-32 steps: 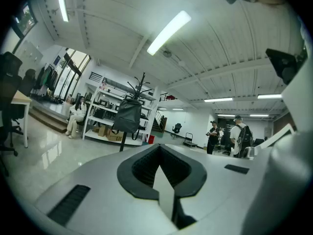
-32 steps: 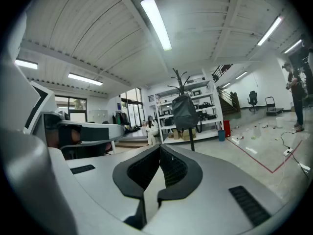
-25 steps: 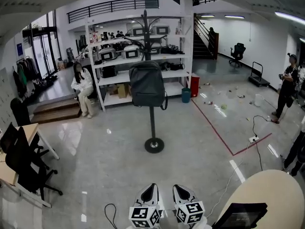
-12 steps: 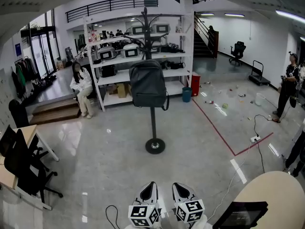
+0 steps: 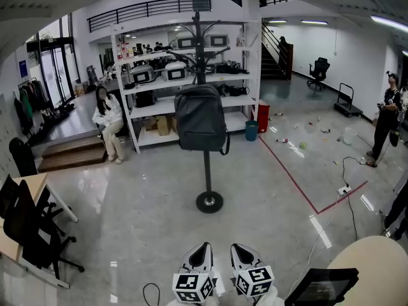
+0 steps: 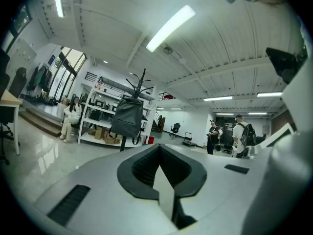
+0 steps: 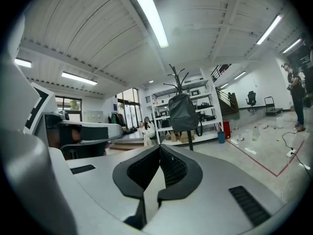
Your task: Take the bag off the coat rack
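Bag (image 5: 201, 118): in the head view, a dark grey backpack hung high on the coat rack, well clear of the floor, with a strap loop dangling at its lower right.
Coat rack (image 5: 207, 171): a black pole stood upright on a round base on the glossy floor, in front of the shelving.
Shelving (image 5: 146, 110): white and open, it carried boxes and equipment behind the rack.
Seated person (image 5: 108, 121): sat on a step just left of the shelving.
Standing person (image 5: 386, 123): stood at the far right, beyond the red floor line (image 5: 290, 174).
Round table (image 5: 373, 260): pale, at the lower right, with a dark screen (image 5: 322, 287) at its near edge.
Office chair (image 5: 29, 225): black, by a desk at the left edge.
Left gripper (image 5: 203, 247): sat at the bottom edge with its marker cube, well apart from the rack.
Right gripper (image 5: 238, 248): sat just beside the left one, equally far from the rack.
Left gripper view, jaws: pressed together at the tips with nothing between them.
Left gripper view, bag (image 6: 126, 120): hung on the rack up and to the left of the jaw tips, far across the floor.
Right gripper view, jaws: the pads met at the tips and held nothing.
Right gripper view, bag (image 7: 182, 112): hung on the rack above and just right of the jaw tips, at a distance.
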`<state>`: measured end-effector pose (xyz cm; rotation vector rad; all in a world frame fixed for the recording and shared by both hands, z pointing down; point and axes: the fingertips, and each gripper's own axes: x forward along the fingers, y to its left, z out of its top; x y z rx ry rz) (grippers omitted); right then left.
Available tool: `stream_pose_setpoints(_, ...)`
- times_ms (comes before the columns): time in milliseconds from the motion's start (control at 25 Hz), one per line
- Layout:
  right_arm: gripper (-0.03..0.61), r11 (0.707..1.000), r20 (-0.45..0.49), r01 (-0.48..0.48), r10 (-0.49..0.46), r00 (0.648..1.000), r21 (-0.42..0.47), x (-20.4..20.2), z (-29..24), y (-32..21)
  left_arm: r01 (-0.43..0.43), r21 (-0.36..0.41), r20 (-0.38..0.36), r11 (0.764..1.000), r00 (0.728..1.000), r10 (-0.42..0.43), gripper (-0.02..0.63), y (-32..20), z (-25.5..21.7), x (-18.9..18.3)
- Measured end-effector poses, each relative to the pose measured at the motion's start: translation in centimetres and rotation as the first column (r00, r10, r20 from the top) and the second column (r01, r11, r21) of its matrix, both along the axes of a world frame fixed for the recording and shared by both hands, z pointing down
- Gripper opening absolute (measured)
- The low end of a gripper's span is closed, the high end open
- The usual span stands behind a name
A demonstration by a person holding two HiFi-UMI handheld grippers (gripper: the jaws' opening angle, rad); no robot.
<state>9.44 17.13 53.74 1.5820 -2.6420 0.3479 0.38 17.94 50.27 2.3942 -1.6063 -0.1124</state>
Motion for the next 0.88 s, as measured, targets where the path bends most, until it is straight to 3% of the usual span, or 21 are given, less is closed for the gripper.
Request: stream_pose_setpoints(880, 0.011, 0.999, -0.01, -0.033, 0.033, 0.999, 0.007, -4.0, 0.2, -9.2, -0.066, 0.012, -0.007, 0.998, 0.998, 0.067, -0.006, -9.1, 0.1, -3.1)
